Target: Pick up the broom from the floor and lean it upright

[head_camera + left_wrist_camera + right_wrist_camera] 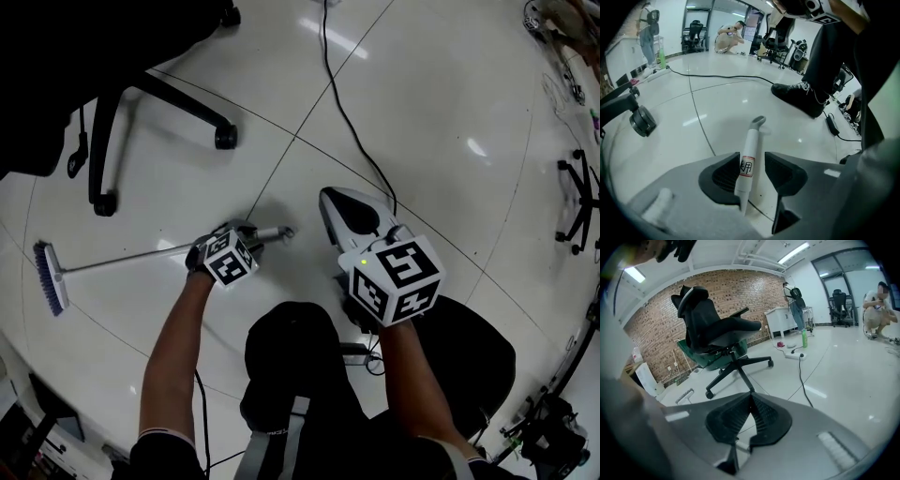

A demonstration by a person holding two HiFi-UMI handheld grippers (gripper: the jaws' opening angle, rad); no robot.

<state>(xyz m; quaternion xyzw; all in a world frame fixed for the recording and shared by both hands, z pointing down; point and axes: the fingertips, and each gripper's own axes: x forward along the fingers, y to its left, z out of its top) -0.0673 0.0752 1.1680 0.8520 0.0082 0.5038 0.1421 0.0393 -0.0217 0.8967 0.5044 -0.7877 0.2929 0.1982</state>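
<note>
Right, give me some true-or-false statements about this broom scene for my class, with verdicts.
1. The blue-bristled, long-handled broom lies flat on the glossy white tiled floor. True.
2. The left gripper's fingers are clamped on the broom's white handle. False: they stand apart, the handle between them.
3. The right gripper also grips the broom. False: its fingers are together on nothing.
4. A black cable crosses the floor. True.

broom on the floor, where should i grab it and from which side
Take the white handle grip near its looped end, from above, jaws across it. The broom lies flat, with its brush head at the far end. The left gripper straddles that grip, open.
</note>
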